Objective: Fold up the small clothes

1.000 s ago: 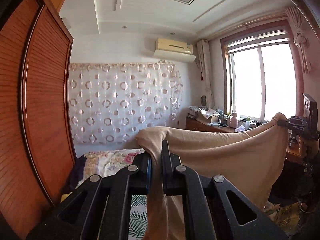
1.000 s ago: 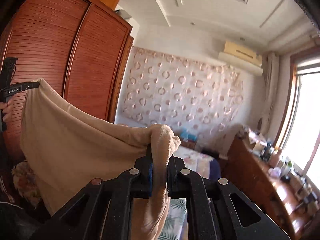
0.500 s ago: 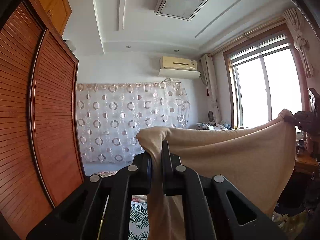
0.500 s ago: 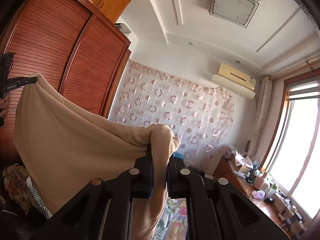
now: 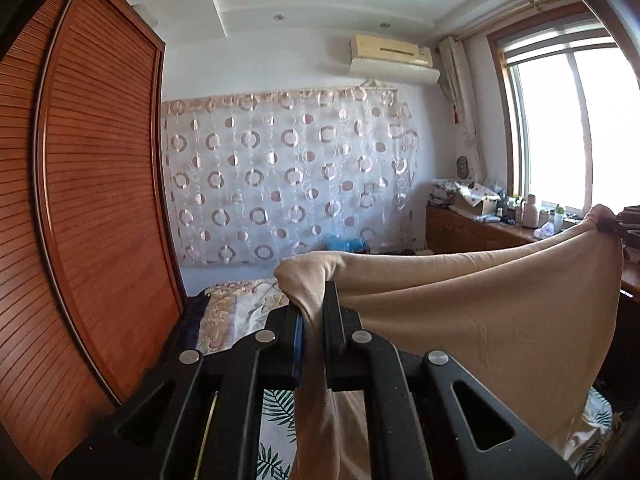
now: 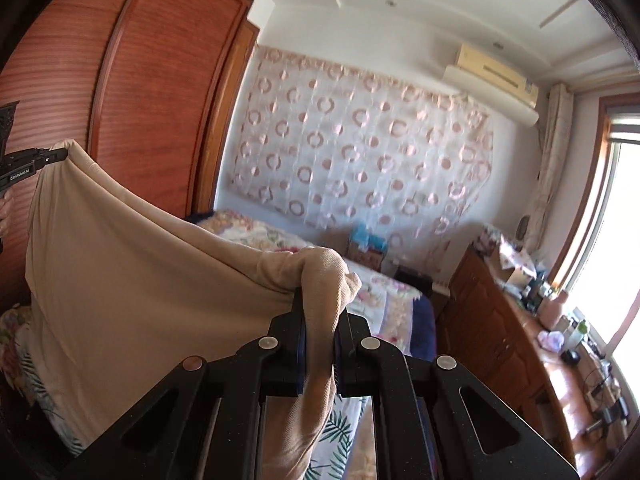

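A beige garment [image 5: 480, 308] hangs stretched in the air between my two grippers. My left gripper [image 5: 314, 304] is shut on one top corner of it; the cloth bunches above the jaws and hangs down between them. The right gripper shows at the far right of the left wrist view [image 5: 624, 228], holding the other corner. In the right wrist view my right gripper [image 6: 318, 308] is shut on its corner of the garment [image 6: 132, 280], and the left gripper [image 6: 36, 158] shows at the far left edge. The garment's lower edge hangs over the bed.
A bed [image 5: 240, 312] with floral and leaf-print bedding lies below. A wooden wardrobe [image 5: 92, 184] stands on the left. A cluttered wooden dresser [image 6: 520, 328] runs under the window [image 5: 576, 128] on the right. A circle-patterned curtain [image 5: 288, 176] covers the far wall.
Both views have tilted downward from the ceiling toward the bed and dresser. The garment stays stretched between the two shut grippers.
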{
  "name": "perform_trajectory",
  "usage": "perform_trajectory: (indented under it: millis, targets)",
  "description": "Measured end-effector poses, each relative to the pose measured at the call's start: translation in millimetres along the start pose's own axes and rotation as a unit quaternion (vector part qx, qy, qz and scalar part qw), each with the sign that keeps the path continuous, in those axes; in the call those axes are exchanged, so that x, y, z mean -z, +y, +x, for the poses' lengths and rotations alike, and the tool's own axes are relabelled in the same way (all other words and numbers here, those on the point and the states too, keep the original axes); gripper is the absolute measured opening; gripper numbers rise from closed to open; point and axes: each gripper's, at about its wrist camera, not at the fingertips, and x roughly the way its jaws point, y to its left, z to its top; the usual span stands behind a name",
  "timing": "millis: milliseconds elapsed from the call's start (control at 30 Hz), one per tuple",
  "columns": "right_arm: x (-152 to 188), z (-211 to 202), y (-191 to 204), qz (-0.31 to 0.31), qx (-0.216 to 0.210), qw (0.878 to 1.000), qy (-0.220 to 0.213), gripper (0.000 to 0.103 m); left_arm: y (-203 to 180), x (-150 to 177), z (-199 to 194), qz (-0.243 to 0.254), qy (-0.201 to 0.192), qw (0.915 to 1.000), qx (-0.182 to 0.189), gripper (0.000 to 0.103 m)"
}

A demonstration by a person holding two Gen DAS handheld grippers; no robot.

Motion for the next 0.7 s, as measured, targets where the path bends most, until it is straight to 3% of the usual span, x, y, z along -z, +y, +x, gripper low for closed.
perform_trajectory:
  millis: [200, 367, 700]
  targets:
    - [8.5, 98.7, 0.1, 0.016, -0.010, 0.998, 0.057, 0.010, -6.8, 40.7, 96.3, -0.012, 0.071, 0.9974, -0.006, 0.009]
    - [-17.6, 162.1, 0.9, 0.017, -0.018, 0.995, 0.095, 0.010, -6.2, 63.7, 145.8, -0.016, 0.108, 0.9940, -0.013, 0.009]
    - [-18.9, 231.3, -18.2, 0.037, -0.029, 0.987, 0.156, 0.010, -13.0, 102.8, 218.1, -0.009, 0.164, 0.9863, -0.011, 0.009]
